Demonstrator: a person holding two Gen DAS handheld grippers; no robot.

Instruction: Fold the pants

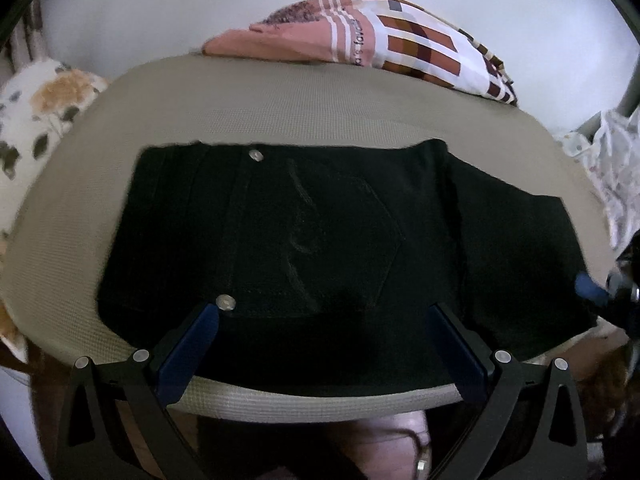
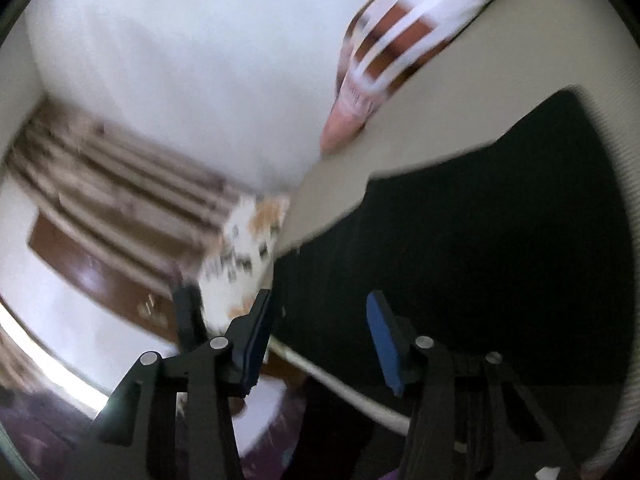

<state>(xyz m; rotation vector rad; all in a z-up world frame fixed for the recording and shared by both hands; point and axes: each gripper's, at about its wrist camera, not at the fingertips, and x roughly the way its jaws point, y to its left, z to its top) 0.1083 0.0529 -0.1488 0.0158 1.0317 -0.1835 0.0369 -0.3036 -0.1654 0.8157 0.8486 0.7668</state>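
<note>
Checked pillow (image 1: 420, 48) (pink-edged) beside floral cloth (image 1: 44, 120).

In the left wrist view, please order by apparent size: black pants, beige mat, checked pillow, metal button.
1. beige mat
2. black pants
3. checked pillow, farther away, so its rank is unsure
4. metal button

Black pants (image 1: 320, 232) spread flat on the beige mat (image 1: 248, 104) — folded into a broad, compact slab, waistband edge running along the far side. Silver button (image 1: 255, 155) showing near that far edge, a second one (image 1: 226, 302) low on the near side. Faint stitched pocket outline across the middle, angled like a pentagon. Off to the right, a second layer jutting past the main block, its corner reaching toward the mat's edge. From the right wrist view, just a dark sheet (image 2: 480, 248) — blurred, no detail readable.
</note>
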